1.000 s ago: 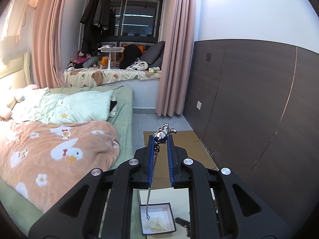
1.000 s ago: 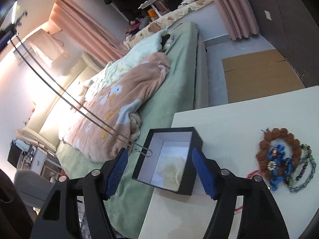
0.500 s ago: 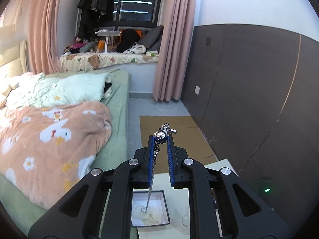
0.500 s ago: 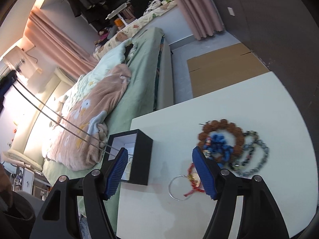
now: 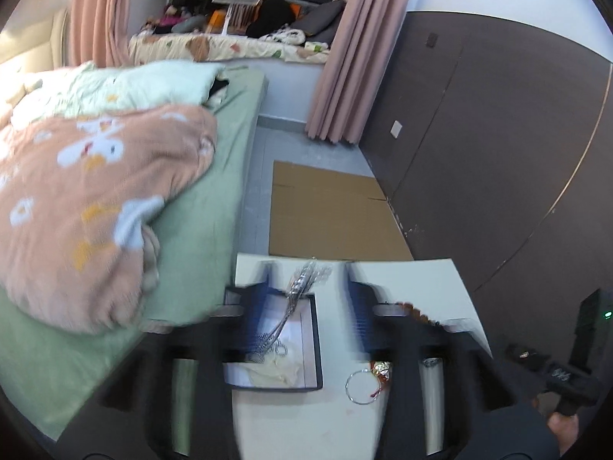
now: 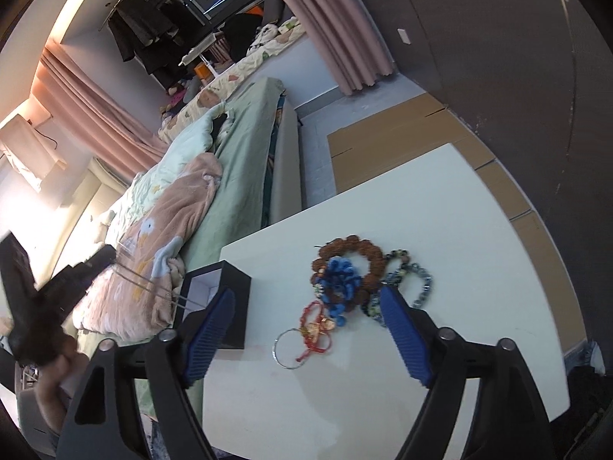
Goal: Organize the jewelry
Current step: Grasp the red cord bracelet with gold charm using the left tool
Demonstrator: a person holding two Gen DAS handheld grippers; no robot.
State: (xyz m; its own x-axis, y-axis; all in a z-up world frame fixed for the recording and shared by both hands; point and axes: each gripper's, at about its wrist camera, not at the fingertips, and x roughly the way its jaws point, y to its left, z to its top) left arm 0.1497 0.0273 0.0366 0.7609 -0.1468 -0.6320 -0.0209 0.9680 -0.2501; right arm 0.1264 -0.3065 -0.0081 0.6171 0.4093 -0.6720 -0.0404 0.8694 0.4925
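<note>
White table (image 6: 440, 199), one black box (image 6: 233, 287), one chain (image 5: 295, 303), both grippers' jaws wide.

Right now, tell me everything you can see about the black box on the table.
The box is small, square and black outside, with pale inner walls and no lid on it. It stands upright at the table's left edge, nearest the bed. Inside lies crumpled cream lining, and a silver chain trails down into it, its lower end coiled on the lining. The open left claw hovers blurred above it. Nothing else touches the box.
</note>
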